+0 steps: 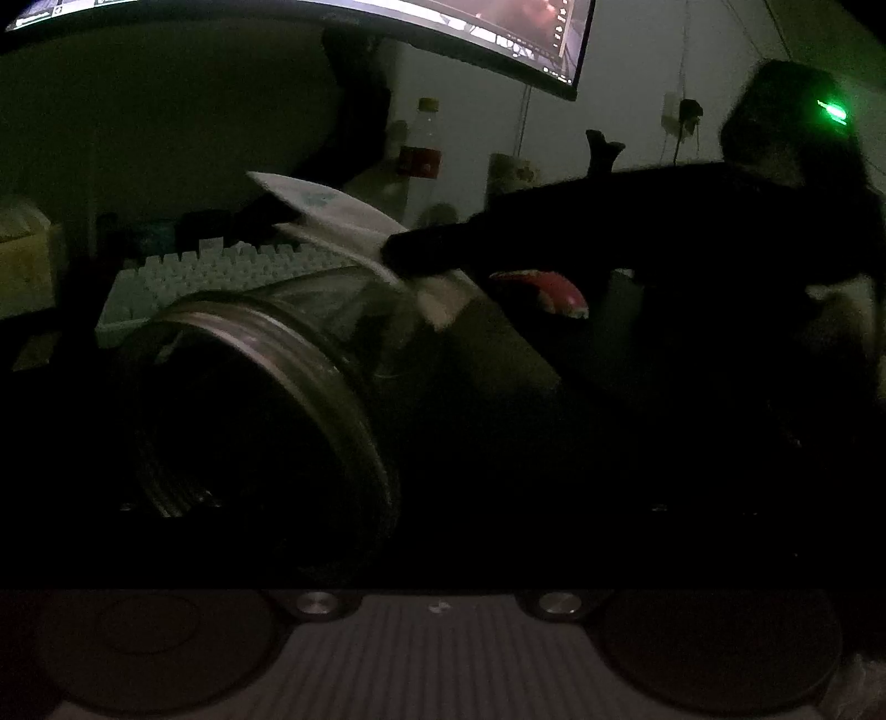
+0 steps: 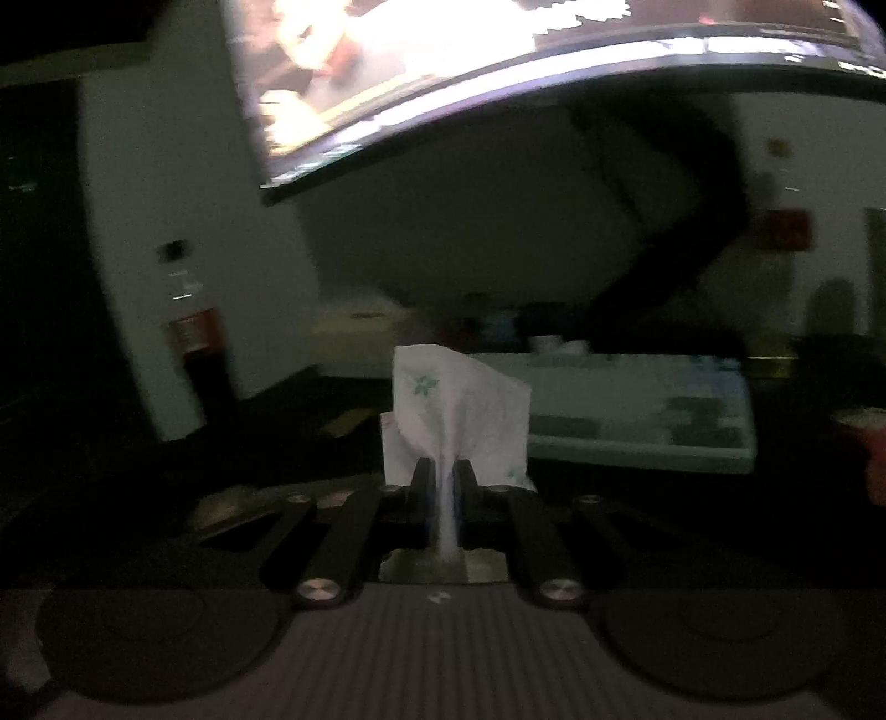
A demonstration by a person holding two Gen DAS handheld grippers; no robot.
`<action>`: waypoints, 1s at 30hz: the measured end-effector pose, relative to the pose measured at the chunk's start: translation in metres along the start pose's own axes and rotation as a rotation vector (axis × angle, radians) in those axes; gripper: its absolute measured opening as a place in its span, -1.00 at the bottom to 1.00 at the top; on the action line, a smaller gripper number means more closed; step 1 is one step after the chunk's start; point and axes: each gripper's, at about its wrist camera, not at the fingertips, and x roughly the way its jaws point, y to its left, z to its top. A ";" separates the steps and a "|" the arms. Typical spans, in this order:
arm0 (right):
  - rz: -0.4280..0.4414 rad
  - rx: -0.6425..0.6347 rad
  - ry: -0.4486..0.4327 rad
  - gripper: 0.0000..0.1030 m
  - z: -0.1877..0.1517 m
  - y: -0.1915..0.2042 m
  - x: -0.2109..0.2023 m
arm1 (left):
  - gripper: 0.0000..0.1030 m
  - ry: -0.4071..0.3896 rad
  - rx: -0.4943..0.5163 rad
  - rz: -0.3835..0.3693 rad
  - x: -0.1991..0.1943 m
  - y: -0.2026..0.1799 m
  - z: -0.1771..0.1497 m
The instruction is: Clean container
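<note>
A clear glass jar (image 1: 310, 354) with a threaded mouth hangs tilted close in front of the left wrist camera, mouth toward the lower left. It sits where my left gripper's jaws are, but the fingers are lost in the dark. My right gripper (image 1: 393, 252) comes in from the right and is shut on a white tissue (image 1: 326, 210) with a green print. The tissue rests against the jar's upper wall. In the right wrist view the tissue (image 2: 454, 410) fans up out of the shut gripper (image 2: 443, 471); the jar is not in that view.
The room is dark. A pale keyboard (image 1: 210, 271) lies behind the jar, under a lit curved monitor (image 1: 443, 33). A cola bottle (image 1: 423, 149) stands at the back. A red object (image 1: 548, 288) sits below the right gripper's body.
</note>
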 end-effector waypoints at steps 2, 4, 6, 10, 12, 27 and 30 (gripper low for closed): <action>0.049 0.001 0.002 -0.82 -0.003 -0.001 -0.008 | 0.99 -0.002 -0.024 0.003 -0.002 0.001 0.001; 0.024 0.023 -0.007 -0.82 -0.002 -0.010 -0.018 | 0.95 -0.007 -0.051 0.008 -0.003 0.002 0.002; -0.017 0.049 -0.036 -0.82 0.002 -0.024 -0.031 | 0.77 -0.029 -0.065 0.027 -0.004 0.002 0.001; -0.042 0.119 -0.093 -0.82 0.007 -0.051 -0.053 | 0.26 -0.075 -0.053 0.067 -0.007 -0.005 0.005; -0.034 0.140 -0.097 -0.82 0.006 -0.059 -0.057 | -0.14 -0.100 -0.042 0.084 -0.011 -0.013 0.007; -0.006 0.282 -0.109 -0.75 -0.025 -0.081 -0.059 | -0.76 -0.210 -0.045 0.467 0.025 -0.074 0.030; -0.028 0.340 -0.076 -0.74 -0.030 -0.087 -0.056 | -0.76 -0.186 -0.020 0.481 0.045 -0.084 0.035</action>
